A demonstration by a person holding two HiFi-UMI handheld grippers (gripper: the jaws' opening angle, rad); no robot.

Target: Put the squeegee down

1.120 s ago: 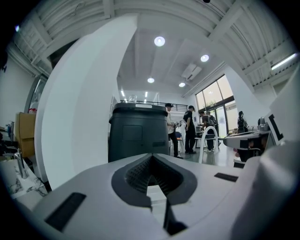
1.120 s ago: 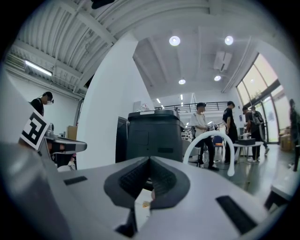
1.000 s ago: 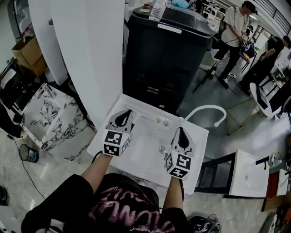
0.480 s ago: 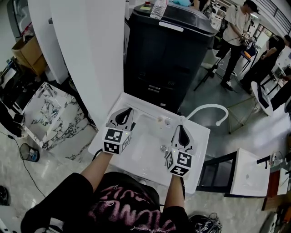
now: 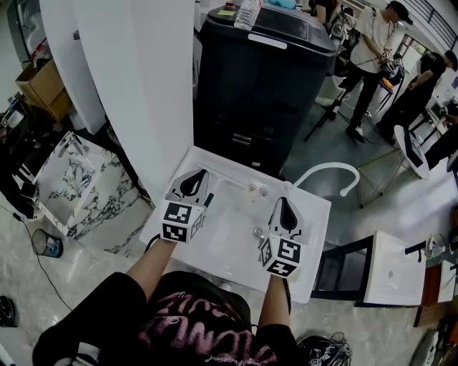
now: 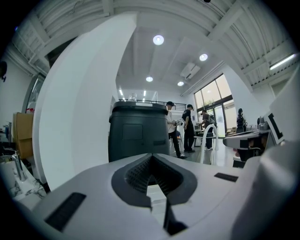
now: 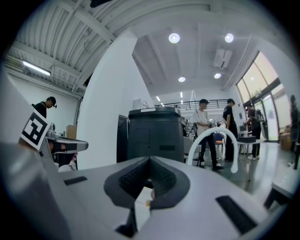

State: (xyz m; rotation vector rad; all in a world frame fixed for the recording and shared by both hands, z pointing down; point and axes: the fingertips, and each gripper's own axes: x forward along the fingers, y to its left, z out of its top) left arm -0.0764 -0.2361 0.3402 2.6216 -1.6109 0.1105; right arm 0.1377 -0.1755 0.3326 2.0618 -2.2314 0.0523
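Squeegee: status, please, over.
Left gripper shut, empty; right gripper shut, empty. Both over the sink. Squeegee not made out; small dark thing by left gripper, can't tell. Nothing in the way.

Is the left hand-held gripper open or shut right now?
Shut. In its own view, the left hand-held gripper shows jaw tips meeting, nothing between them.

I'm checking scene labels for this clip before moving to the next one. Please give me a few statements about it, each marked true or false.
1. The left claw and right claw hang over a white sink. True.
2. The big cabinet behind the sink is white. False: it is black.
3. A white curved pipe stands to the right of the sink. True.
4. A bottle lies in the sink. False: it stands on top of the cabinet.
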